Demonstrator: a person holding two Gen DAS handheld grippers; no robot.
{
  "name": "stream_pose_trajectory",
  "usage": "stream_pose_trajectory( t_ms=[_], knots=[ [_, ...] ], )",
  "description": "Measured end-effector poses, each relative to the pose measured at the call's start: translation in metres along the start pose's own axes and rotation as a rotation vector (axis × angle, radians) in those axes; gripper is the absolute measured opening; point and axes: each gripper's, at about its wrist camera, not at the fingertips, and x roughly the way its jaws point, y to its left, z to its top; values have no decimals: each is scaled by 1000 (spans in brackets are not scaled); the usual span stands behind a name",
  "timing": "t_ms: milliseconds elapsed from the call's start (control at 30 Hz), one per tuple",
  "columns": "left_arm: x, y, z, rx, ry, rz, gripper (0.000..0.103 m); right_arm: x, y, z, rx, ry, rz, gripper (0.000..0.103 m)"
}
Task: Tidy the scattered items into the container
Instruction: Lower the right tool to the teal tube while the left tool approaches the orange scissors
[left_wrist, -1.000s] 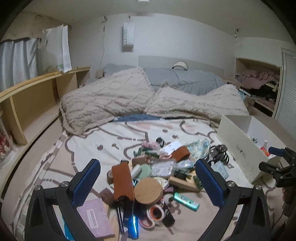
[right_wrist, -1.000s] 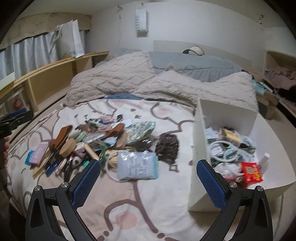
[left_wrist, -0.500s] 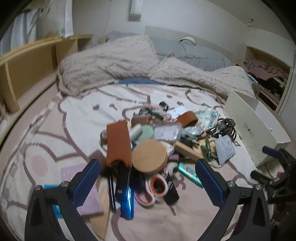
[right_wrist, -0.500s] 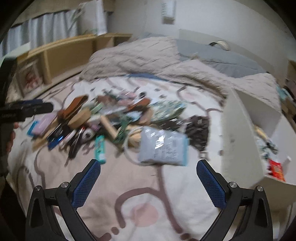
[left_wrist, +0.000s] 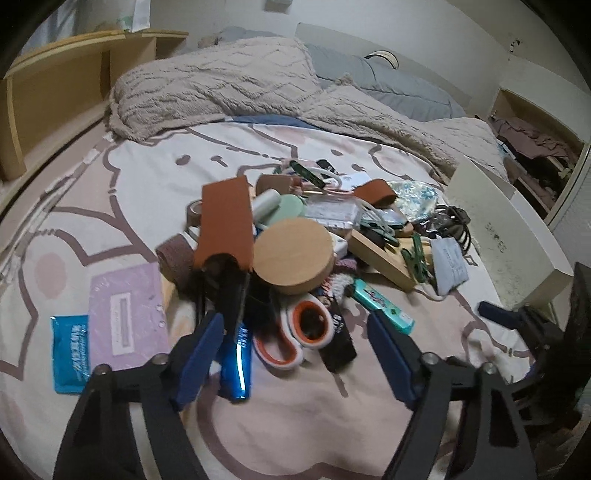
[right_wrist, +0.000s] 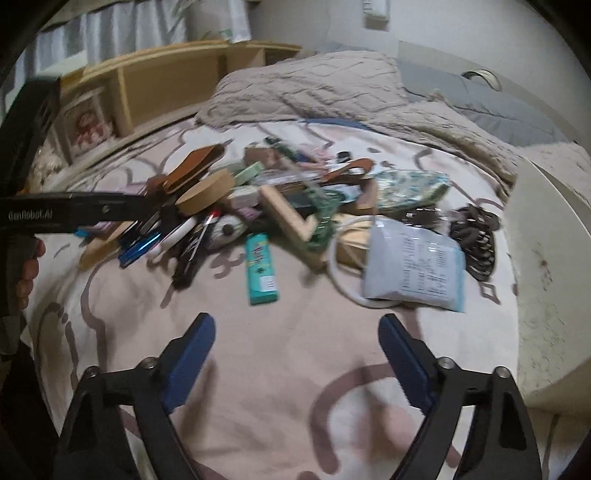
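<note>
A heap of small items lies on the bed sheet (left_wrist: 155, 177). It holds a brown leather case (left_wrist: 225, 225), a round wooden lid (left_wrist: 293, 254), orange-handled scissors (left_wrist: 295, 332), a shiny blue tube (left_wrist: 236, 354) and a teal lighter (left_wrist: 382, 304). My left gripper (left_wrist: 295, 354) is open, low over the scissors and blue tube. My right gripper (right_wrist: 295, 362) is open and empty over bare sheet, short of the teal lighter (right_wrist: 260, 267) and a grey-blue packet (right_wrist: 413, 269). The white container (left_wrist: 506, 232) stands right of the heap; its wall shows in the right wrist view (right_wrist: 550, 258).
A lilac card (left_wrist: 127, 314) and a blue sachet (left_wrist: 70, 352) lie left of the heap. Beige blankets (left_wrist: 221, 85) are bunched at the head of the bed. A wooden shelf (left_wrist: 62, 88) runs along the left. Dark hair clips (right_wrist: 476, 236) lie by the container.
Both grippers have come down and forward towards the heap. The left now sits just over the scissors. The right has swung left, so the container's inside has left its view.
</note>
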Motion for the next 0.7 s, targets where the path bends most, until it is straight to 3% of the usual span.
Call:
stream_pose_trajectory(
  t_ms=[167, 333, 467, 633, 667, 700],
  knots=[
    [8, 3, -4, -20, 37, -36, 48, 13, 5, 6, -14, 33, 12, 69],
    [16, 10, -8, -49, 76, -66, 33, 29, 6, 11, -28, 77, 16, 68],
    [22, 14, -10, -66, 98, -69, 31, 40, 9, 14, -33, 114, -4, 62],
    [25, 21, -9, -102, 111, -77, 30, 53, 9, 26, -18, 125, 8, 62],
    [25, 22, -10, -107, 111, -79, 30, 57, 9, 28, -14, 130, 10, 60],
    [25, 22, -10, -113, 112, -84, 30, 60, 10, 29, -13, 134, 12, 49]
  ],
)
